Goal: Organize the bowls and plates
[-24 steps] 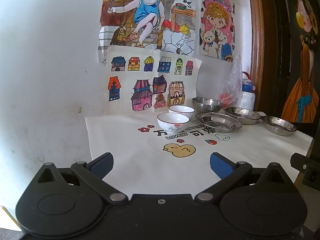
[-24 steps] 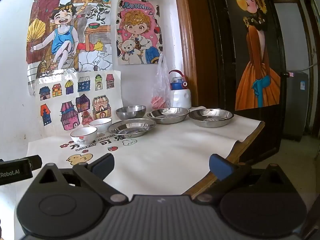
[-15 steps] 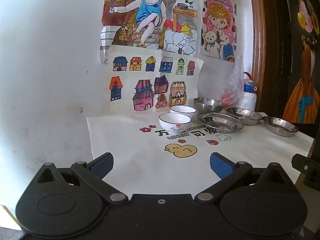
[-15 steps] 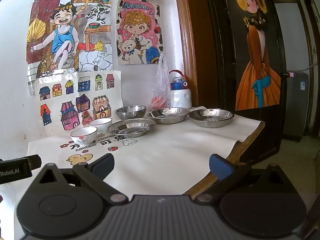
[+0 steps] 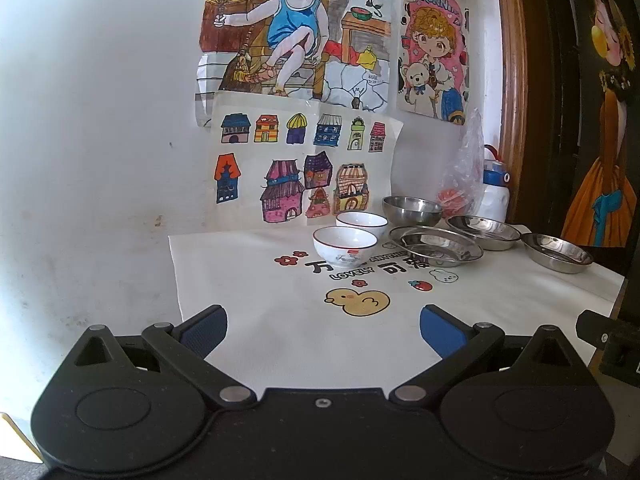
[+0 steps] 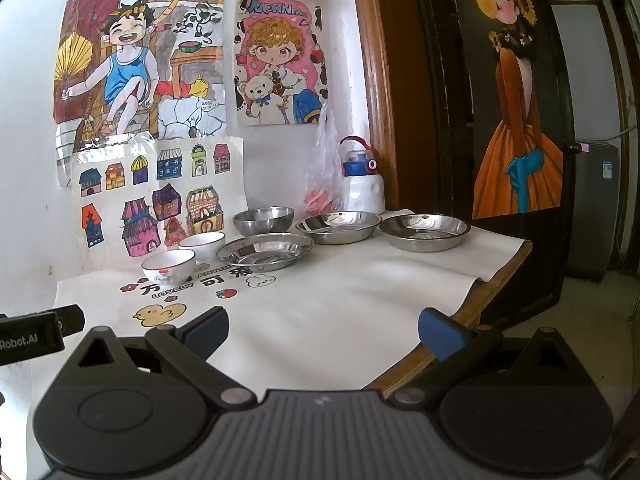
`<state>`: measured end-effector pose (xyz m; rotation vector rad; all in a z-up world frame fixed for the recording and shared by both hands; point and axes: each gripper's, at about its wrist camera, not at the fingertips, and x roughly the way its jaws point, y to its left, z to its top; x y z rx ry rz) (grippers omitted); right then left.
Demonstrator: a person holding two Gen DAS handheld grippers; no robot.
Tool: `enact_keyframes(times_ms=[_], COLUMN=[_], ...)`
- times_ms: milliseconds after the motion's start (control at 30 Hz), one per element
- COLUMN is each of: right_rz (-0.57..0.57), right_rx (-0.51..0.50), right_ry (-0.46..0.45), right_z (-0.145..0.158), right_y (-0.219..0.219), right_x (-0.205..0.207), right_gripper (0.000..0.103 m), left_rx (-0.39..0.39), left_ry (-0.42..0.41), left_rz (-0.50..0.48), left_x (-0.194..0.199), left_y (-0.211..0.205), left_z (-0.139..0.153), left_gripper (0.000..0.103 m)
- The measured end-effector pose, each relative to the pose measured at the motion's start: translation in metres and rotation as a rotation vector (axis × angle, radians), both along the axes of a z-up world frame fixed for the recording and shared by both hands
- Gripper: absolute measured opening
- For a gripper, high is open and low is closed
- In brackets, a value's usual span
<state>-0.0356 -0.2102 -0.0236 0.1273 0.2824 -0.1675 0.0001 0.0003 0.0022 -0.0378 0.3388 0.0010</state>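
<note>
left tool [image 5: 323,322]: black, blue pads | right tool [image 6: 323,325]: grey ribbed body

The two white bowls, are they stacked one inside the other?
No, the front white bowl and the back white bowl sit separately on the tablecloth.

My field notes, readable text only. Tablecloth [image 5: 480,304]: English line "LOVELY" legible, the word after it partly hidden behind my view of the white bowl [image 5: 345,246] and steel plate [image 5: 436,245]; large Chinese characters beside it, 万 and 可 clear. Pink poster [image 6: 280,60]: "MORNING" across the top. Black casing at left edge [image 6: 28,340]: "Robot.AI". Bowl's small mark: too small to read.
</note>
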Motion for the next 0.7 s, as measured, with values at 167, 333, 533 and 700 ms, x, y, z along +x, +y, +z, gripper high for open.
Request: enact_keyframes(times_ms=[167, 333, 533, 700], right_rz=[0.001, 0.001, 0.001, 0.001], right_rx=[0.000, 0.000, -0.001, -0.001], right_ry=[0.001, 0.002, 0.003, 0.004], right_z=[0.0003, 0.0005, 0.0002, 0.0008], right_y=[-0.0006, -0.0006, -0.0003, -0.0005], right_x=[-0.0005, -0.0010, -0.0012, -0.0014], right_gripper=[0.103, 0.103, 0.103, 0.103], left_rx=[-0.001, 0.002, 0.002, 0.001], left_ry=[0.000, 0.002, 0.002, 0.002], left_rz=[0.002, 0.000, 0.000, 0.000], left_x=[-0.0001, -0.0004, -0.0004, -0.0003], left_y=[-0.0004, -0.0022, -0.0019, -0.0017], left_z=[-0.0002, -0.0010, -0.0014, -0.0015], left_gripper=[0.102, 0.102, 0.102, 0.102])
